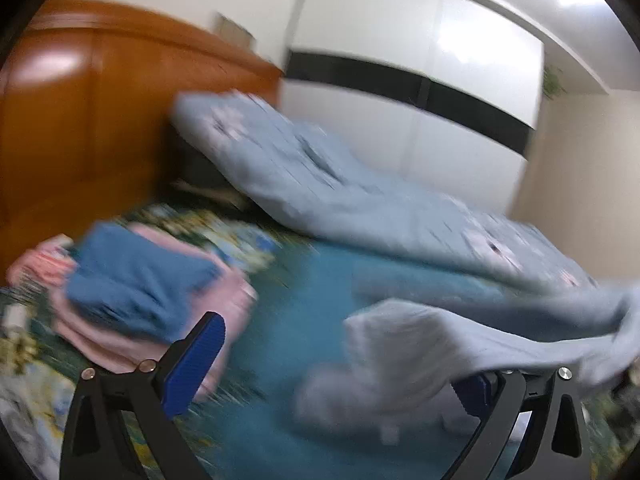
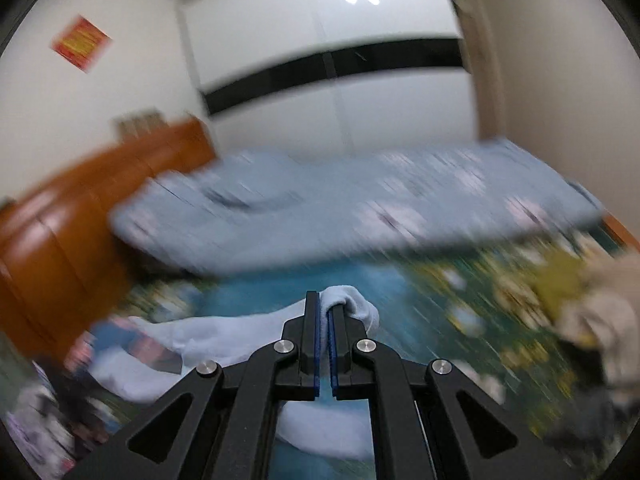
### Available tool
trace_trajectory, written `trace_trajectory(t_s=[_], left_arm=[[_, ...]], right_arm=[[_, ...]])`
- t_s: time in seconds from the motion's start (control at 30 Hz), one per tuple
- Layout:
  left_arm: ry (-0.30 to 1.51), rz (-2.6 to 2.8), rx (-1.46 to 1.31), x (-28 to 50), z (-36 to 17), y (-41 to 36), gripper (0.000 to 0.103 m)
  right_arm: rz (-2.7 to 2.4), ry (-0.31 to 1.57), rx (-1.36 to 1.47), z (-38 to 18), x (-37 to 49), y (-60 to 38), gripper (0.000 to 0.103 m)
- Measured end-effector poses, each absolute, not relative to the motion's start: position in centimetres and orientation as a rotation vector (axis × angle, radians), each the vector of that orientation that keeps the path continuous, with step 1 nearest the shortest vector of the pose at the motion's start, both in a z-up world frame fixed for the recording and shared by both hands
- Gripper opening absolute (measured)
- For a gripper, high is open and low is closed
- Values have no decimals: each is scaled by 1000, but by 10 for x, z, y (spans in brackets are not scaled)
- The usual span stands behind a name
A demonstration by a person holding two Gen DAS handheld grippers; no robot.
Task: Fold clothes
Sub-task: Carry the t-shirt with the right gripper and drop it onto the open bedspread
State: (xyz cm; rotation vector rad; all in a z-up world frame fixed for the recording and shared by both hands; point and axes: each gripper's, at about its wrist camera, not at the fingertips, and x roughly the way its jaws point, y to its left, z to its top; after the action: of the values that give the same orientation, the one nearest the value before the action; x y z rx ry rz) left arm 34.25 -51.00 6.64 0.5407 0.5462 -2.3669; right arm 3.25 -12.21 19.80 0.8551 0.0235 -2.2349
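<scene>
The right gripper (image 2: 325, 312) is clenched on a fold of a pale blue garment (image 2: 240, 336), a small knob of cloth bulging over the fingers at about 1 o'clock while the rest trails away toward 8 o'clock and under the linkage. In the left wrist view the left gripper (image 1: 344, 364) stands wide apart: one blue-padded finger (image 1: 196, 364) is bare at 7 o'clock, and the same garment (image 1: 440, 340) is draped over the other at 5 o'clock, so the fingers are released and the cloth lies on them, not pinched. Both views are heavily smeared. The garment hangs low over a teal, flower-patterned bed (image 1: 288, 320), with a stack of folded clothes (image 1: 140, 292), blue on pink, at 9 o'clock in the left view and a rumpled light blue quilt (image 1: 320, 184) banked from 11 o'clock to 3 o'clock against a wooden headboard (image 1: 80, 120). The likely trouble: held at one point only, the garment may slide off the open left finger and bunch, leaving a crooked fold. The thin pinch on the right could also slip under a tug. A wide sweep risks dragging cloth across the finished stack. An unsorted heap of clothes (image 2: 600, 320) waits at 3 o'clock in the right view.
</scene>
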Motion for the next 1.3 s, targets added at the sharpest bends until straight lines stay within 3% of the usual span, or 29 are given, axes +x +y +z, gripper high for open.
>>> trace_trajectory(t_s=[0.2, 0.37, 0.53, 0.87, 0.97, 1.0, 1.03, 1.07, 1.3], left_arm=[[524, -2453, 747, 295, 44, -480, 103], [487, -2480, 835, 266, 34, -460, 103], [492, -2497, 950, 239, 15, -445, 103], [474, -2448, 1141, 201, -32, -428, 103], [460, -2448, 1150, 198, -34, -427, 103], [460, -2446, 1150, 197, -35, -428, 103], [463, -2442, 1150, 197, -36, -430, 103], [467, -2439, 1150, 198, -37, -432, 103], [526, -2394, 1143, 202, -45, -449, 103]], right_arm=[[-2383, 24, 1082, 111, 10, -40, 3], [-2489, -106, 1170, 83, 0, 18, 3], [-2468, -75, 1382, 25, -12, 36, 3], [-2417, -25, 1393, -5, 3, 50, 4], [-2401, -22, 1407, -10, 6, 54, 12], [-2414, -14, 1410, -10, 7, 56, 26], [-2434, 0, 1412, -10, 9, 59, 46], [-2459, 7, 1405, -8, 12, 63, 51], [-2418, 54, 1239, 23, 38, 25, 51]])
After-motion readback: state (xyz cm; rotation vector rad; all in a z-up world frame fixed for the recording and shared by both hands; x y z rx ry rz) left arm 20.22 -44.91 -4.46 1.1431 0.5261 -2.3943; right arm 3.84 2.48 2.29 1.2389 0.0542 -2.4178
